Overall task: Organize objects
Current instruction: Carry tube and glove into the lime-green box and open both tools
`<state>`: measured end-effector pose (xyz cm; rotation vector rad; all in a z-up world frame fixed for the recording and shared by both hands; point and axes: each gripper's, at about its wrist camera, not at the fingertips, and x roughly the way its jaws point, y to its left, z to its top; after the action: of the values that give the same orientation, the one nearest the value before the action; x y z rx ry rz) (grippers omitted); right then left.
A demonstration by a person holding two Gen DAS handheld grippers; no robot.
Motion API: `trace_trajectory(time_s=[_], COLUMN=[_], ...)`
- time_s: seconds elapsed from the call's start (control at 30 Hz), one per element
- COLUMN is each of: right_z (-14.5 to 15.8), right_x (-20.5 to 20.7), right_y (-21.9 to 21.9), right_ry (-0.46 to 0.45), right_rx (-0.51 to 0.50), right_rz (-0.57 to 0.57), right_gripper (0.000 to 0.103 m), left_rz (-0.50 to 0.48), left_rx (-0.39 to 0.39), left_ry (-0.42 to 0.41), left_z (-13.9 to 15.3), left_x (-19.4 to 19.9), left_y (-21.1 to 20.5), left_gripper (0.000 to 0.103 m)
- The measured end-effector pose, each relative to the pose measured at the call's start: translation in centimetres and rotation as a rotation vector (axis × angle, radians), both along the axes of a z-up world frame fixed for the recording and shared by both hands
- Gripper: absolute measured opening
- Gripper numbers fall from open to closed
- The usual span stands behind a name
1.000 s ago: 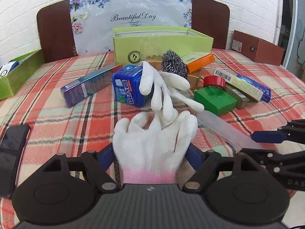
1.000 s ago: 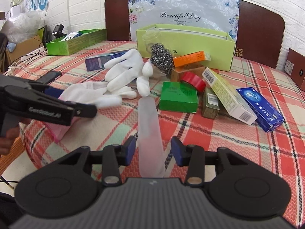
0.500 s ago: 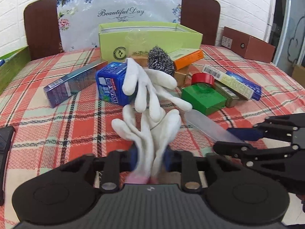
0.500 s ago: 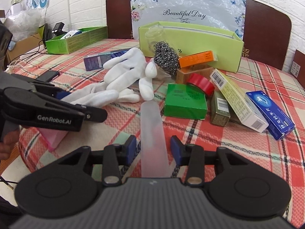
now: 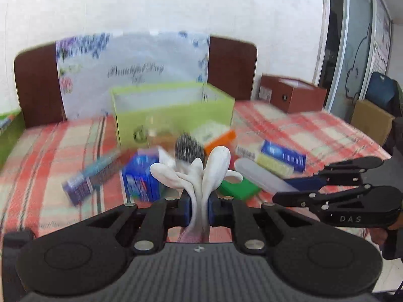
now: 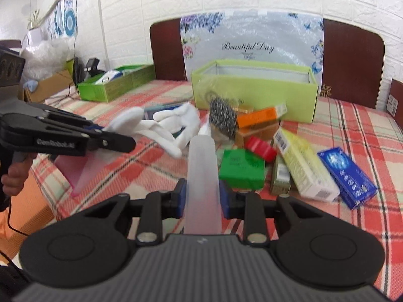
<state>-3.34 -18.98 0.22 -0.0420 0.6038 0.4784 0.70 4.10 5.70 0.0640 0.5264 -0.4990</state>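
My left gripper [image 5: 199,211] is shut on a white glove [image 5: 201,176] with a pink cuff and holds it above the table. The glove also shows in the right wrist view [image 6: 151,128], hanging from the left gripper [image 6: 118,143]. My right gripper [image 6: 202,198] is shut on a translucent frosted case [image 6: 202,173], lifted off the cloth. The case shows in the left wrist view [image 5: 259,176]. An open light-green box [image 6: 254,90] stands at the back centre.
On the plaid tablecloth [image 6: 352,130] lie a steel scourer [image 6: 223,118], a green box [image 6: 241,168], red tape [image 6: 259,148], an orange box [image 6: 262,117], a yellow-white box [image 6: 302,166], a blue box [image 6: 347,176] and a second glove [image 6: 186,125]. A brown box [image 5: 289,95] stands far right.
My left gripper has closed on the glove and lifted it off the table. My right gripper has risen with the case. The left view is blurred by motion.
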Motion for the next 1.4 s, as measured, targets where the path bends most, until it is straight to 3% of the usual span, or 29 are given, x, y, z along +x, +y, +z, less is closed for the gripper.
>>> trace_trajectory(time_s=[0.2, 0.43, 0.57, 0.73, 0.93, 1.1, 1.13, 1.17, 1.23, 1.27, 1.33, 1.4], right_z=[3.8, 6.2, 6.3, 6.2, 3.7, 1.1, 0.6, 0.2, -0.8, -1.1, -1.3, -1.1], right_x=[3.5, 11.7, 17.1, 23.2, 29.6, 32.4, 32.6, 32.8, 33.1, 33.1, 32.6, 31.7], right_y=[-0.9, 0.1, -0.1, -1.0, -2.5, -2.5, -2.4, -2.3, -2.1, -2.1, -2.3, -2.7], right_ry=[-0.076, -0.147, -0.162, -0.229, -0.219, -0.183, -0.173, -0.158, -0.135, -0.132, -0.136, -0.156], right_rx=[0.047, -0.056, -0.073, -0.056, -0.02, -0.045, -0.057, -0.072, -0.087, -0.096, -0.111, -0.104], right_rz=[0.004, -0.035, -0.086, -0.188, -0.279, -0.264, -0.252, -0.237, -0.201, -0.186, -0.179, -0.174], right_gripper=[0.027, 0.027, 0.027, 0.027, 0.027, 0.027, 0.027, 0.027, 0.03, 0.036, 0.068, 0.084], left_rz=[0.058, 0.139, 0.195, 0.254, 0.263, 0.229, 0.219, 0.215, 0.264, 0.288, 0.277, 0.295], left_rx=[-0.077, -0.1, -0.172, -0.245, -0.229, -0.194, -0.188, -0.185, -0.197, -0.214, -0.216, -0.199], left_ry=[-0.066, -0.072, -0.041, -0.009, 0.019, 0.041, 0.038, 0.054, 0.08, 0.064, 0.058, 0.063], left_z=[4.1, 6.1, 6.4, 5.6, 3.0, 0.4, -0.1, -0.5, -1.0, -1.1, -0.8, -0.1], left_x=[4.3, 12.8, 18.7, 25.0, 30.1, 31.6, 31.7, 31.8, 31.6, 31.2, 30.7, 30.1], left_y=[-0.5, -3.3, -4.1, -5.1, -7.4, -9.1, -9.3, -9.3, -9.0, -8.7, -8.2, -7.8], left_gripper=[0.013, 0.013, 0.013, 0.013, 0.013, 0.015, 0.029, 0.062, 0.093, 0.093, 0.093, 0.093])
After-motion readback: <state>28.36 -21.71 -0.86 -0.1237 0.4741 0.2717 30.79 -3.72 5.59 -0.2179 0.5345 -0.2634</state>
